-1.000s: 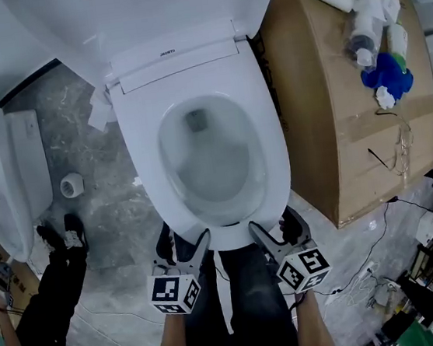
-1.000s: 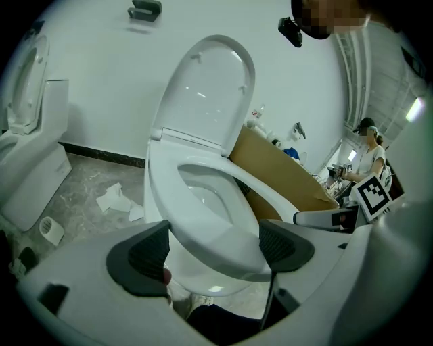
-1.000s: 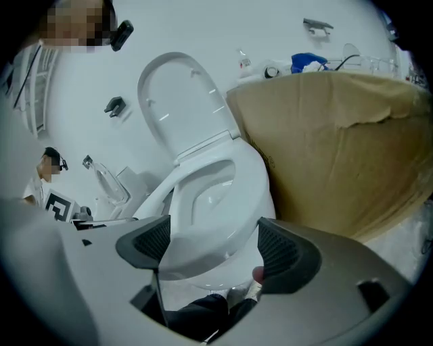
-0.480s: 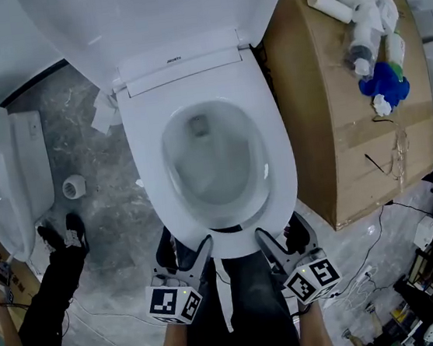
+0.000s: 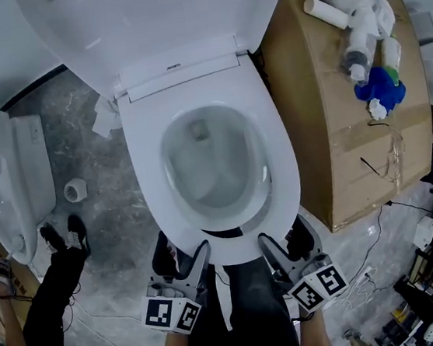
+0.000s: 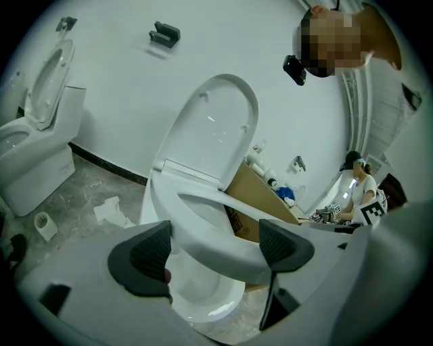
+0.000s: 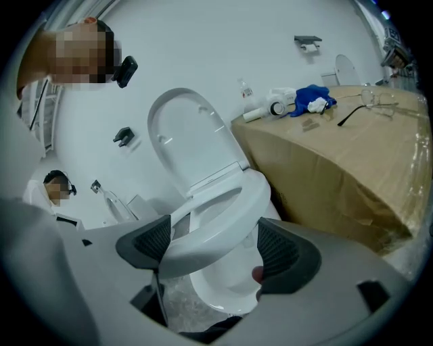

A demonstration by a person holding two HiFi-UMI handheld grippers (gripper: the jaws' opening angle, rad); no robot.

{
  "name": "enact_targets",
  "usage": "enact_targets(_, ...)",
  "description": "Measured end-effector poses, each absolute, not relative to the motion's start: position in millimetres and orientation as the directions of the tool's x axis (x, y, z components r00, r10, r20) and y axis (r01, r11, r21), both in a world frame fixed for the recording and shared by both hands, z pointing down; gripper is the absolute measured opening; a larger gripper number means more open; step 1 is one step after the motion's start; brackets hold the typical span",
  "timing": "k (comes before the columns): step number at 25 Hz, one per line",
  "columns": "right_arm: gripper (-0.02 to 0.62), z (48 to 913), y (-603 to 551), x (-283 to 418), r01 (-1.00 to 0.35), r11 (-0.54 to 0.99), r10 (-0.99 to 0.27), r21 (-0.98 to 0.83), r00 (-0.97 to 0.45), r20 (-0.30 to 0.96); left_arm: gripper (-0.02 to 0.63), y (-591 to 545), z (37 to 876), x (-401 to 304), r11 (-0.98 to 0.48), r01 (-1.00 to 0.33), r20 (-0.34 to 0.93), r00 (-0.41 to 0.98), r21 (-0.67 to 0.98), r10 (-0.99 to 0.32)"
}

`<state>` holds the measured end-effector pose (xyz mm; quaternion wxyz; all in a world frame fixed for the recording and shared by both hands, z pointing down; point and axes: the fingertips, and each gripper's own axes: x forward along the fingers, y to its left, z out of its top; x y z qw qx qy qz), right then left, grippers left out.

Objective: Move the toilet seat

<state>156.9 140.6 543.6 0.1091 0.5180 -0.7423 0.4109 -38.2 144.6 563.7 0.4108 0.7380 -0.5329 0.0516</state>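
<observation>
The white toilet seat (image 5: 278, 161) lies over the bowl, its front edge raised a little with a dark gap beneath. Behind it the lid (image 5: 157, 11) stands up against the wall. My left gripper (image 5: 198, 257) grips the seat's front rim left of centre, and my right gripper (image 5: 271, 246) grips it right of centre. In the left gripper view the seat (image 6: 203, 223) runs across between the two dark pads of the left gripper (image 6: 216, 249). In the right gripper view the seat (image 7: 223, 216) sits likewise in the right gripper (image 7: 211, 246), lifted clear of the bowl.
A big cardboard box (image 5: 342, 114) stands tight against the toilet's right side, carrying bottles (image 5: 352, 3), a blue cloth (image 5: 380, 85) and glasses (image 5: 391, 158). A second toilet (image 5: 8, 194), a paper roll (image 5: 75, 189) and tissue (image 5: 106, 119) are left. Another person's legs (image 5: 53, 306) stand lower left.
Both grippers have stayed on the seat's front rim while it has come up slightly off the bowl; a dark gap now shows under the front edge.
</observation>
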Motion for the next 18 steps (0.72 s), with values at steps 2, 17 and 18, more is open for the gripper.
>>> enact_targets(2, 0.399, 538, 137, 157, -0.855, 0.121, -0.69, -0.505, -0.438, 0.576, 0.402, 142, 557, -40, -0.095, -0.836, 0.512, 0.417, 0.541, -0.751)
enact_targets(17, 0.399, 493, 109, 153, -0.824, 0.086, -0.752, -0.561, -0.423, 0.506, 0.217, 117, 484, -17, -0.318, -0.904, 0.446, 0.419, 0.286, -0.791)
enact_targets(18, 0.399, 490, 107, 153, -0.822, 0.083, -0.756, -0.563, -0.42, 0.502, 0.198, 115, 482, -15, -0.329, -0.908, 0.459, 0.416, 0.26, -0.785)
